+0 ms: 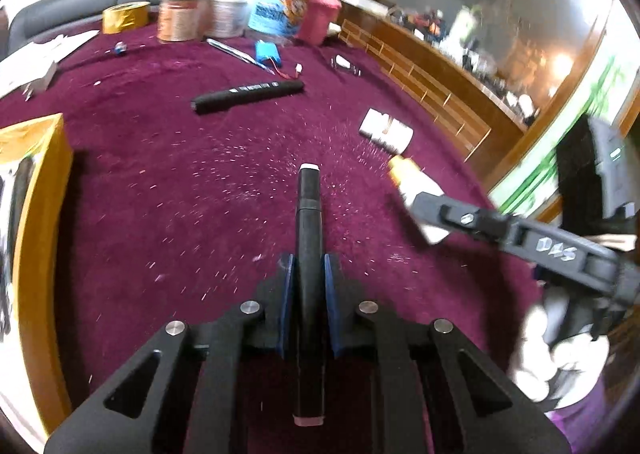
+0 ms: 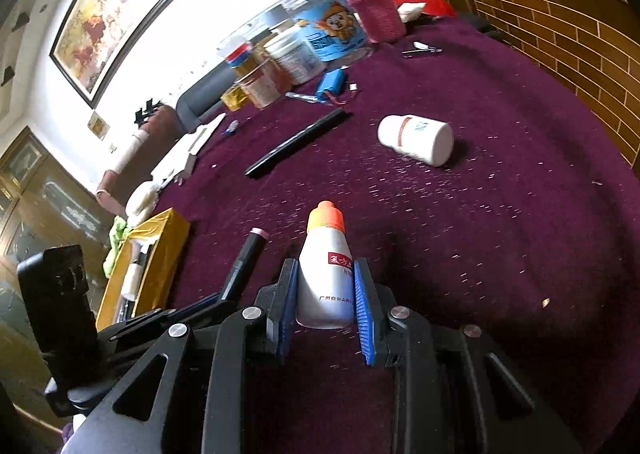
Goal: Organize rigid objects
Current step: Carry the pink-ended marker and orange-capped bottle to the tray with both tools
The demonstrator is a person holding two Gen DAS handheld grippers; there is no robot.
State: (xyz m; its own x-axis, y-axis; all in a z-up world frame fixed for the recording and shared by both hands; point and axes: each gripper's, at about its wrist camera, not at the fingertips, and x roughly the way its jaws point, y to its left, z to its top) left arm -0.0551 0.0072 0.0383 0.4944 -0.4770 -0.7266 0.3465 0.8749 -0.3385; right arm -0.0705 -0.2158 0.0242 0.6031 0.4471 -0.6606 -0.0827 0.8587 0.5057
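Observation:
My left gripper is shut on a black marker pen with a pale pink tip, held above the purple tablecloth. The pen also shows in the right wrist view. My right gripper is shut on a small white bottle with an orange cap; in the left wrist view the bottle is blurred at the right. A yellow open box with items inside sits at the left; its wall shows in the left wrist view. A long black pen and a white pill bottle lie on the cloth.
Jars, tubs, a pink flask and tape rolls crowd the far edge of the table. A blue battery pack, a nail clipper and white papers lie near them. A brick-pattern wooden partition stands to the right.

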